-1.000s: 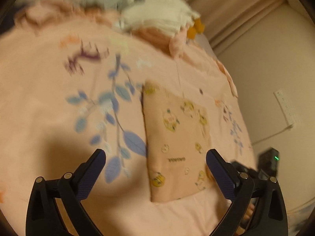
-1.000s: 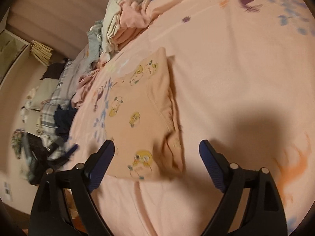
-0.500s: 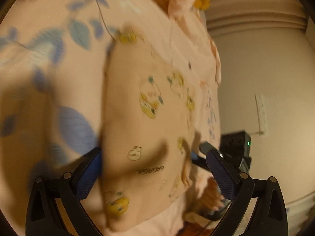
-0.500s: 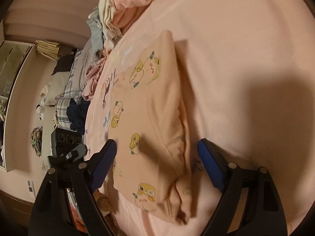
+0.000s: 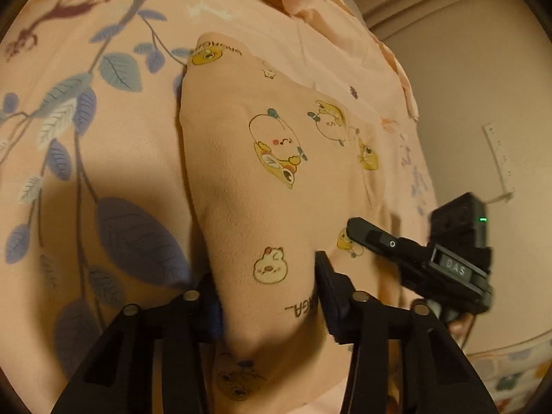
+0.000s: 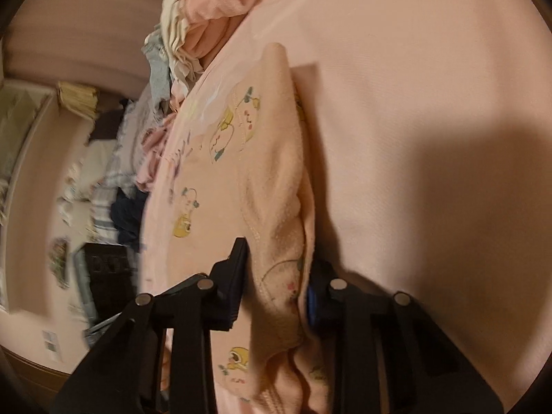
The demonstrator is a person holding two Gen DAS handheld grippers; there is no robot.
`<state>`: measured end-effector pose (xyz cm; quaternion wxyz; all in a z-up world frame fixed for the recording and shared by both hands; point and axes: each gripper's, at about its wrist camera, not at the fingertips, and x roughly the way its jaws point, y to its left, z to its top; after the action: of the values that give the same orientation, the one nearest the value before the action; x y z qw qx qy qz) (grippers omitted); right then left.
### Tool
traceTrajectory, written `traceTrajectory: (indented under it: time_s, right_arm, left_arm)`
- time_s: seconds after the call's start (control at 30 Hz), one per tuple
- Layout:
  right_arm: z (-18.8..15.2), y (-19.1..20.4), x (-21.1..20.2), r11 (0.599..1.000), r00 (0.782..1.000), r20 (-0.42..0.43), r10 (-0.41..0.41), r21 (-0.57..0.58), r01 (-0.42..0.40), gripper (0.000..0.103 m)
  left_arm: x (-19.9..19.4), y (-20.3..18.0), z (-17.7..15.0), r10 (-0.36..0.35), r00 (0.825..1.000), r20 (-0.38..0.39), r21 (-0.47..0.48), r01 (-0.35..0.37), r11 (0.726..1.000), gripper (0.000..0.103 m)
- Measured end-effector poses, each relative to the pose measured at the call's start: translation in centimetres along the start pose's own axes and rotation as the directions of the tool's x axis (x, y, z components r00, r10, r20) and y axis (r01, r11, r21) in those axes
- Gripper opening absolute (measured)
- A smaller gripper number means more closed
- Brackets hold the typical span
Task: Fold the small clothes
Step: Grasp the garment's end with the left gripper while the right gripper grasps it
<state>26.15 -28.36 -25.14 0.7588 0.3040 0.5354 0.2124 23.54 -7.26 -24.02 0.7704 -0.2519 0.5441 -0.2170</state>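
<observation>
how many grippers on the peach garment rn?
2. Left gripper is closing over the peach cartoon-print folded garment's near left edge, right gripper over its near right edge.

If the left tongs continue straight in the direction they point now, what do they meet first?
The left tongs are closing around the peach printed garment, so more of that cloth comes first, probably with the floral bedsheet just beneath.
</observation>
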Motion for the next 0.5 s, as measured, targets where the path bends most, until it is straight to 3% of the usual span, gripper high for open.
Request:
traceTrajectory:
  time_s: [0.17,0.37,0.5]
  right_arm:
    - [-0.4,-0.2,0.1,0.999,0.998,0.055,-0.030,-0.020,0.031,0.025]
    - [-0.4,0.1,0.3,0.998,0.996,0.069,-0.054,-0.041,0.057,0.025]
    - [-0.4,0.1,0.5,0.997,0.996,0.079,-0.051,-0.049,0.055,0.025]
  left_arm:
    - [0.2,-1.6,-0.7,0.126,0.990,0.059,0.065,-0.130,0.989,0.041]
    - [0.2,-1.1,-0.6,0.126,0.991,0.051,0.039,-0.128,0.991,0.041]
    - [0.1,-1.5,-0.9,0.158,0.985,0.066,0.073,-0.162,0.984,0.041]
